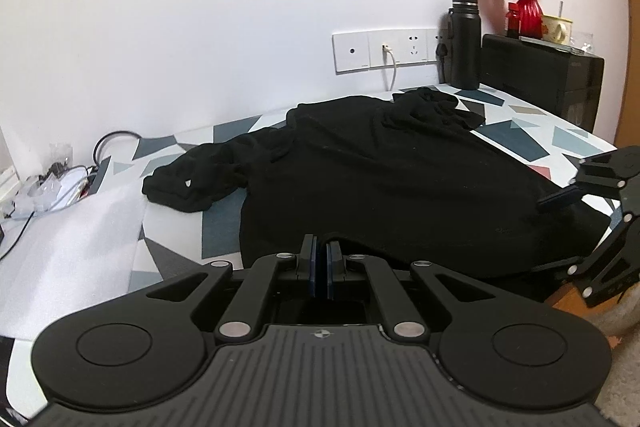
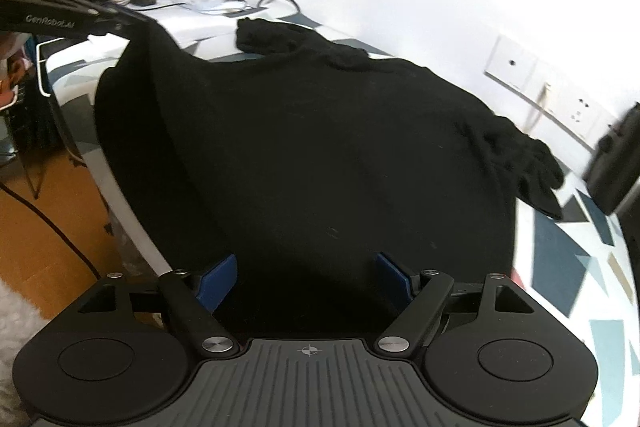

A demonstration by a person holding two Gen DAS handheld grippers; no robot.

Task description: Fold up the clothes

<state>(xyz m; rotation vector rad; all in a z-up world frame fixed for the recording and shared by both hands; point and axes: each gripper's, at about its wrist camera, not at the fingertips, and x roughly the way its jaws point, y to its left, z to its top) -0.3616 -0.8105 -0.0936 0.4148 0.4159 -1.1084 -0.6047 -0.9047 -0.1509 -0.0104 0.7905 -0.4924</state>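
The only writing I can read is "GenRobot.AI", in pale letters on the black side of my left tongs [image 2: 132, 21], seen from the right wrist view. A small crosshair mark sits on the ribbed grey plate of each of my tools. Labels on the far bottles and boxes are too small and blurred for me to read.

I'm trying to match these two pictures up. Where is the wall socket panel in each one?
Left wrist view: the socket panel sits at upper centre right, on the wall behind the black sweater.
Right wrist view: the socket panel runs slanted along the right edge.
Shared landmark: the white cable plugged into it.
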